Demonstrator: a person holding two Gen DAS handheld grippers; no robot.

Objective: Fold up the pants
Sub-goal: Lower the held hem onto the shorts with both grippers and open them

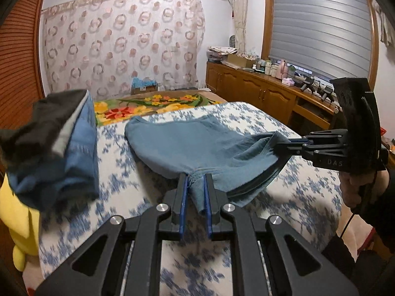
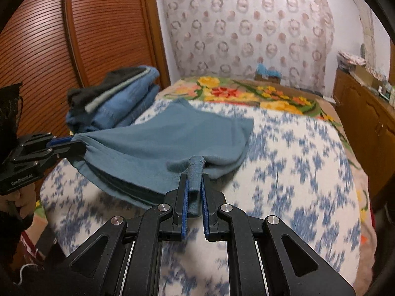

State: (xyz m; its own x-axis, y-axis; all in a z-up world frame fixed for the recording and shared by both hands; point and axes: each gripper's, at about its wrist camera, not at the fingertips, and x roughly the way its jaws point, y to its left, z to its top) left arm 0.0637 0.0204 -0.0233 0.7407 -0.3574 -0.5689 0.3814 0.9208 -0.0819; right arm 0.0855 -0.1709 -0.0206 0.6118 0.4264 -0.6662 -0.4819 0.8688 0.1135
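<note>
Pants: the blue-grey pants (image 1: pixel 197 145) hang between my two tools, the far end resting on the bed (image 1: pixel 284 123), the near edge lifted above the cover.
Left tool: my left tool (image 1: pixel 196 185) is closed on a bunched fold of the near edge; the cloth sits between the blue pads and comes out behind them.
Right tool: my right tool (image 2: pixel 195 185) is closed in the same way on another bunch of the pants, rolled into a small tube between its pads.
Writing on the tools: on the right tool's body I read "DAS" in the left wrist view; on the left tool's body I read "GenRobot.AI" in the right wrist view.
Hand: a hand (image 1: pixel 355 187) holds the grip of the right tool, with a black cable below it.
Bed cover: white with blue flowers, blurred in both views; further away lies a blanket (image 1: pixel 153 103) with yellow and red flowers.
Pile: folded clothes (image 2: pixel 116 98), blue denim with dark and grey pieces on top, lie on the bed just beside the pants, toward the brown slatted door (image 2: pixel 74 37).
Box: a cardboard box (image 2: pixel 267 75) at the far end of the bed holds something light blue; I cannot tell what.
Cabinet: a wooden cabinet (image 1: pixel 259 91) under the window carries bottles and boxes, too small to read.
Yellow toy: a soft yellow toy (image 1: pixel 19 222) lies at the bed's edge.
</note>
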